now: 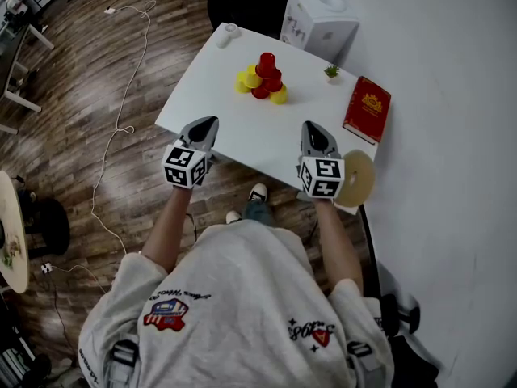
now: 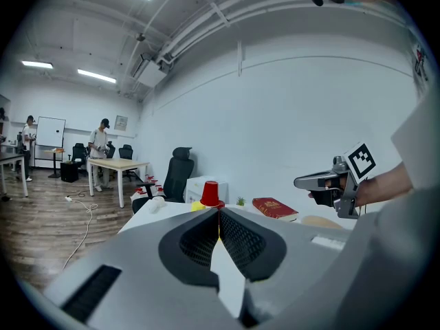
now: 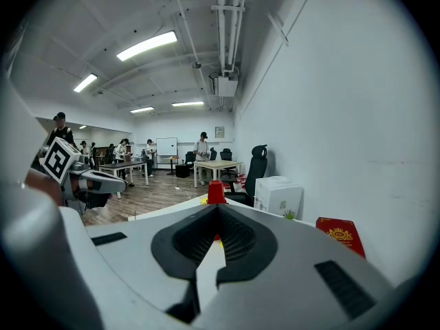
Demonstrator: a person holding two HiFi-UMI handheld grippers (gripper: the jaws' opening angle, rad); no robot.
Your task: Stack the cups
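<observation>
A small pyramid of upturned red and yellow cups stands on the white table, with a red cup on top. That top cup also shows just past the jaw tips in the left gripper view, and the same cup in the right gripper view. My left gripper hovers over the table's near edge, left of the pile, jaws shut and empty. My right gripper is level with it on the right, also shut on nothing. Both point toward the cups from a distance.
A red book lies at the table's right edge, with a tiny potted plant beyond it. A round wooden disc sits at the near right corner. A white box stands behind the table. A cable trails on the floor at left.
</observation>
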